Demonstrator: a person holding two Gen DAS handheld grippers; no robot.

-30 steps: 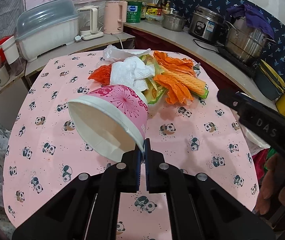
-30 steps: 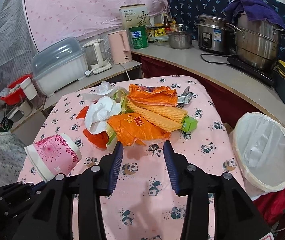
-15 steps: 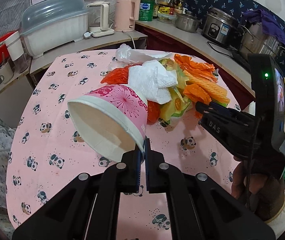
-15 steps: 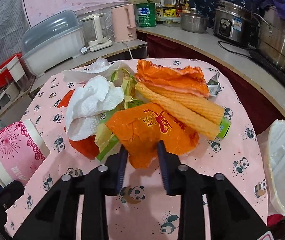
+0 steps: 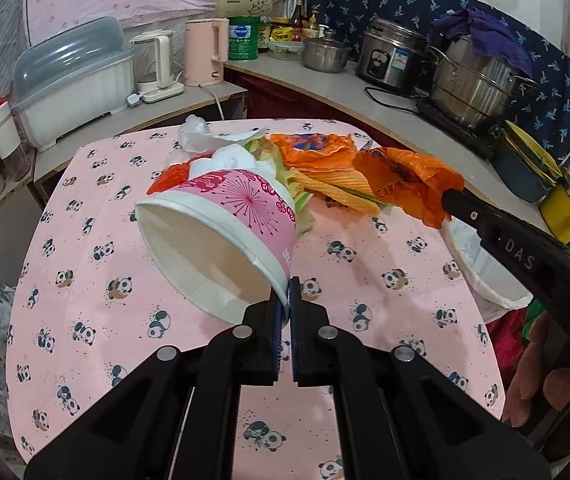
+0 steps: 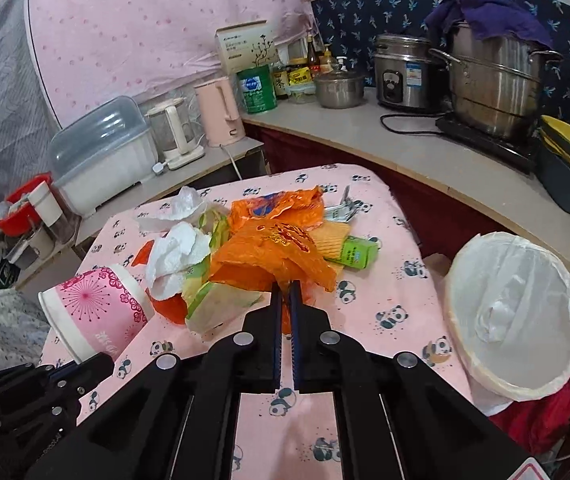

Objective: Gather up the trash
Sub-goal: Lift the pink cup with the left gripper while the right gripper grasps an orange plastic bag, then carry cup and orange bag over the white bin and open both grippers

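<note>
My left gripper (image 5: 284, 289) is shut on the rim of a pink paper cup (image 5: 221, 232), held tilted above the panda tablecloth (image 5: 97, 304); the cup also shows in the right wrist view (image 6: 93, 312). My right gripper (image 6: 284, 286) is shut on an orange plastic wrapper (image 6: 273, 252), lifted off the trash pile; the wrapper also shows in the left wrist view (image 5: 409, 180). The pile holds white tissue (image 6: 177, 252), another orange wrapper (image 6: 285, 206), a yellow ridged pack (image 6: 331, 240) and a green carton (image 6: 355, 254). A bin lined with a white bag (image 6: 513, 312) stands beside the table on the right.
A curved counter (image 6: 425, 160) behind the table carries pots, a rice cooker (image 6: 405, 72), a pink kettle (image 6: 221, 112) and a lidded dish rack (image 6: 101, 152). A red basket (image 6: 21, 204) sits far left.
My right gripper closed on the orange wrapper and lifted it up off the pile. The left gripper keeps holding the cup and has drawn back a little.
</note>
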